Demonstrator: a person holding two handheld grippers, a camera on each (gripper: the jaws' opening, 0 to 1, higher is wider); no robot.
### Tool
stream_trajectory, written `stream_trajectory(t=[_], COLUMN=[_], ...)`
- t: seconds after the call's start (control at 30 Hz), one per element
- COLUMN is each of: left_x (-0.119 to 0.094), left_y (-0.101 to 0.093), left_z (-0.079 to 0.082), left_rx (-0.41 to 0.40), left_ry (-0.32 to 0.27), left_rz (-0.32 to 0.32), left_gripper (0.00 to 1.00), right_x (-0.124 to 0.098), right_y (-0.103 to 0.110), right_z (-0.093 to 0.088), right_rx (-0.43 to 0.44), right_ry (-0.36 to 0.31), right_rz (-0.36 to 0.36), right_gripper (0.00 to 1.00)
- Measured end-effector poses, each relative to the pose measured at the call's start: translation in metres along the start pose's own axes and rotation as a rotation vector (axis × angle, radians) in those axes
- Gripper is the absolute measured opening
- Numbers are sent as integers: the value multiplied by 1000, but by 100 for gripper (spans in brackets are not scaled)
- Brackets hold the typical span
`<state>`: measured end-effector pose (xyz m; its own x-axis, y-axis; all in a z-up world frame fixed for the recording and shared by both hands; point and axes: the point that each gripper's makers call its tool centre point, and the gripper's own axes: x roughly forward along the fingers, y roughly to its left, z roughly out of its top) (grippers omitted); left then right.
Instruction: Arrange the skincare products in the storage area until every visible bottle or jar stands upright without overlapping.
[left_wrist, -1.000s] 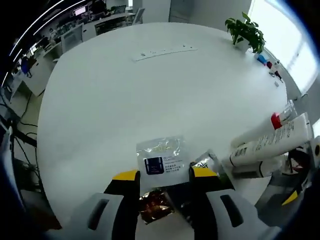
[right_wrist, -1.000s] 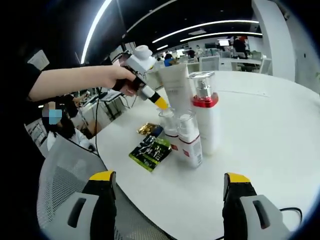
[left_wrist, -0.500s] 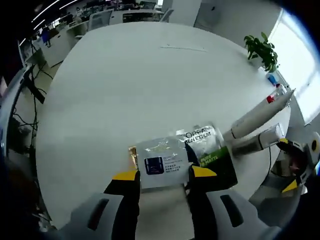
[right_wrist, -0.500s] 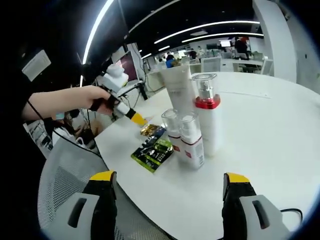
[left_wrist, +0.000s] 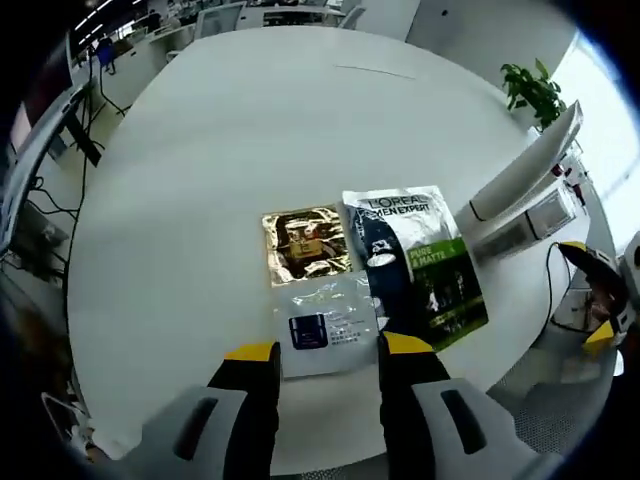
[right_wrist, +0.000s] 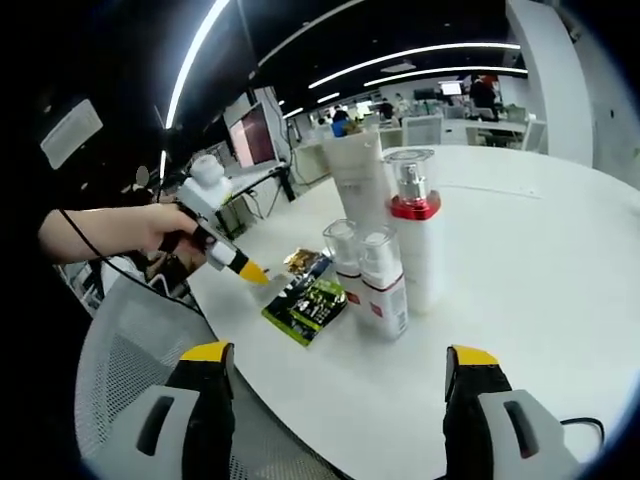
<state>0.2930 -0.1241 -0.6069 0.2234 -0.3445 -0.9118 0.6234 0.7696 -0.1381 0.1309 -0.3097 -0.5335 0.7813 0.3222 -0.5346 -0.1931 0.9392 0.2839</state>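
In the left gripper view, the left claw (left_wrist: 328, 352) is clenched on a clear sachet with a dark blue label (left_wrist: 326, 322), its yellow-tipped jaws pressing the sachet's lower edge on either side. The sachet lies flat on the white round worktop (left_wrist: 250, 130), just below a gold foil sachet (left_wrist: 305, 245) and touching the green and black sachet (left_wrist: 415, 268) to its right. Beyond that, a white tube (left_wrist: 520, 175) and a small bottle (left_wrist: 525, 225) stand at the worktop's edge, and a potted plant (left_wrist: 532, 88) sits at the far side.

In the right gripper view, the right claw (right_wrist: 338, 385) is released, jaws wide apart with nothing between them, hovering off the worktop's near edge. Ahead, the tall red-collared pump bottle (right_wrist: 412, 235), the tube and two small bottles (right_wrist: 365, 275) stand upright close together. The sachets lie flat just left of them, where a hand (right_wrist: 150, 230) brings in the left claw.
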Motion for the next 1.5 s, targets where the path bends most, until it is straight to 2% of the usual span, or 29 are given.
stream_trajectory(t=[0.07,0.13,0.23,0.53,0.83,1.03,1.5], left_x=[1,1,5,5,5,5,3], left_y=[-1,2,5,-8,-6,-6,-6], left_z=[-6,-9,-11,-18,-19,-18,-20], left_rx=[-8,7,17,16,22,-1,3], left_ry=[8,5,17,21,20,18,18], left_rz=[3,40,58,63,81,75,79], left_gripper=[37,37,37,38,38,39,42], right_x=[0,0,0,1,0,0,-1], right_y=[0,0,0,-1,-2,-1,-1], right_z=[0,-1,-1,-1,-1,-1,-1], right_rx=[0,0,-2,-4,-1,0,0], right_ry=[0,1,5,11,11,16,13], right_rz=[-1,-1,-1,-3,-7,-5,-5], right_gripper=[90,90,90,90,90,90,90])
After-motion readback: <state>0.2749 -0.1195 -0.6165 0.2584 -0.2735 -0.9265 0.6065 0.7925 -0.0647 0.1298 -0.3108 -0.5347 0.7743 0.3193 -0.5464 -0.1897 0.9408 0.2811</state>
